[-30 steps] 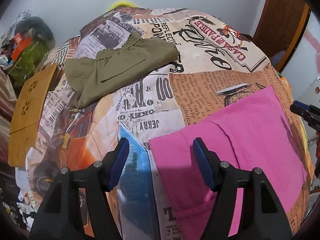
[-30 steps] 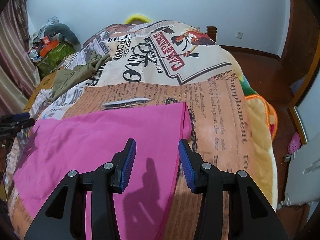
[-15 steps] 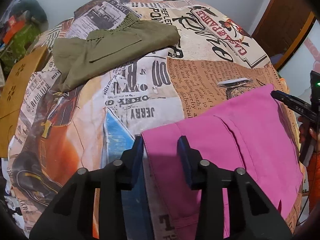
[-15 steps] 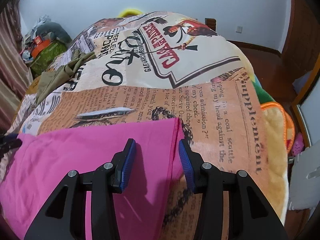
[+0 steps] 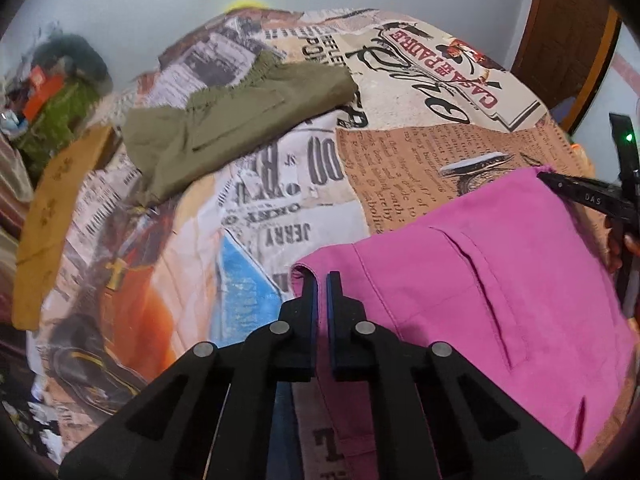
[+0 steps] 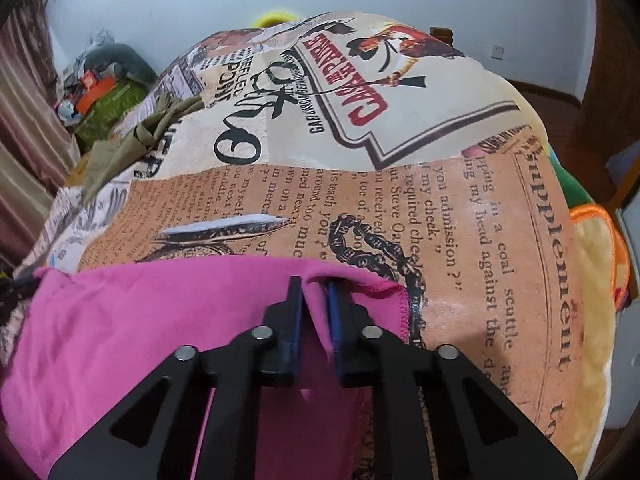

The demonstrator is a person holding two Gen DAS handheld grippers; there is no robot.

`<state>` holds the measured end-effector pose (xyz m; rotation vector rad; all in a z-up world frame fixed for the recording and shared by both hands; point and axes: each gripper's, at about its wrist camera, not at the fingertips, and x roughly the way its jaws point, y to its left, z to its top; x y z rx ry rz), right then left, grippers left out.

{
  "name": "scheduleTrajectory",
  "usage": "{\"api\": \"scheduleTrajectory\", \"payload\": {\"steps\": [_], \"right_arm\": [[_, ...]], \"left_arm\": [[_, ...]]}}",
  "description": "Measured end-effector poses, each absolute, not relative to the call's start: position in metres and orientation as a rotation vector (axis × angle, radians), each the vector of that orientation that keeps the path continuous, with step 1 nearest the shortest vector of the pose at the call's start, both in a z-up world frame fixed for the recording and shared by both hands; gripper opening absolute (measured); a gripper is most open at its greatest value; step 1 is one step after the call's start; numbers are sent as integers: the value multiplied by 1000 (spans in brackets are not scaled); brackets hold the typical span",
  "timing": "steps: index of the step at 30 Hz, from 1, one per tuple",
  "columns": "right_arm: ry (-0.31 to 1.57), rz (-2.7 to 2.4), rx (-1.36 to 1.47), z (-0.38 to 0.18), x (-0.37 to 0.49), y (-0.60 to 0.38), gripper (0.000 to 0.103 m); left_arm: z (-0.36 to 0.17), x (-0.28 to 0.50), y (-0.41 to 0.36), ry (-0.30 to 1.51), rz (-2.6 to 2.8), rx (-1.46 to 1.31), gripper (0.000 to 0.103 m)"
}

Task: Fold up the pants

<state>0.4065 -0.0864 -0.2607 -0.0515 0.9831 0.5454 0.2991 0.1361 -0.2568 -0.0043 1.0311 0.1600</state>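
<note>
Pink pants (image 5: 500, 280) lie flat on the printed bedspread (image 5: 280, 208). My left gripper (image 5: 322, 276) is shut on their near left corner, where a fold of pink cloth stands up between the pads. In the right wrist view my right gripper (image 6: 314, 284) is closing on the far edge of the pink pants (image 6: 140, 320) near the stitched corner. A ridge of fabric is pinched between its blue pads. The right gripper (image 5: 588, 198) also shows at the right side of the left wrist view, at the pants' far corner.
Folded olive pants (image 5: 232, 120) lie further up the bed, also seen as olive pants (image 6: 132, 144) at the left. A wooden board (image 5: 52, 208) and a clutter pile (image 5: 52, 92) flank the bed's left side. A yellow blanket edge (image 6: 596, 248) hangs on the right.
Both grippers came down onto the pink pants and closed: the left on the near corner, the right on the far edge, each raising a small fold of cloth.
</note>
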Motion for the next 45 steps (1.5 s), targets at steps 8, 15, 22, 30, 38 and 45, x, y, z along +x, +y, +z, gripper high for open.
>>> {"api": "scheduleTrajectory", "payload": {"steps": [8, 15, 22, 30, 38, 45], "right_arm": [[900, 460, -306, -262, 401, -71, 3], [925, 380, -338, -262, 413, -82, 3], [878, 470, -170, -207, 400, -97, 36], [881, 690, -144, -197, 370, -38, 54], [1065, 752, -231, -254, 372, 7, 54], [1026, 779, -285, -250, 361, -13, 54]], "left_arm": [[-269, 294, 141, 1041, 203, 37, 5], [-264, 292, 141, 1068, 183, 33, 7], [-234, 281, 149, 1015, 186, -3, 8], [-231, 317, 126, 1036, 96, -49, 8], [-274, 335, 103, 1145, 29, 29, 9], [-272, 323, 107, 1115, 6, 73, 9]]}}
